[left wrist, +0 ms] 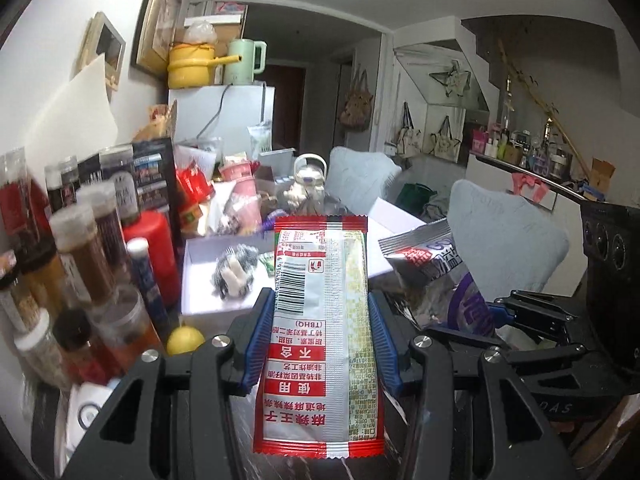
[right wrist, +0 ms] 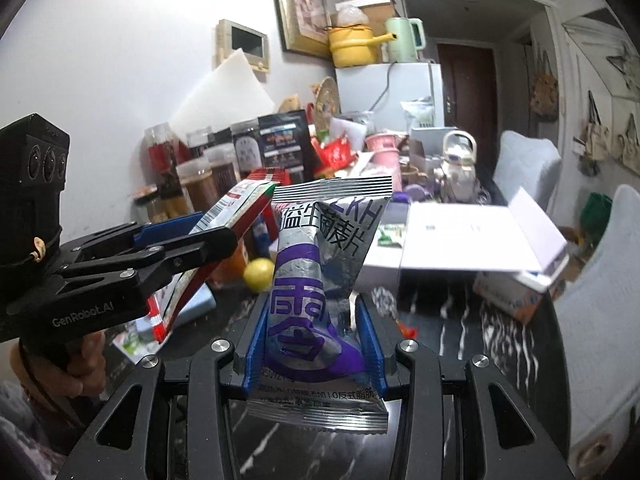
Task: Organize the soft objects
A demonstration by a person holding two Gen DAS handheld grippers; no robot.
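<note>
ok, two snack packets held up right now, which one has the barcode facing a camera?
The red-and-white packet in the left gripper: its barcode faces the left wrist camera. The silver-and-purple packet in the right gripper shows only large lettering.

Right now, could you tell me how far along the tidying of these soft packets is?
Done: a furry grey-and-white toy and a small green packet already lie in the open white box. In hand: the left gripper clamps a red-and-white snack packet; the right gripper clamps a silver-and-purple oat packet. Left: both packets are held in the air, unplaced.
</note>
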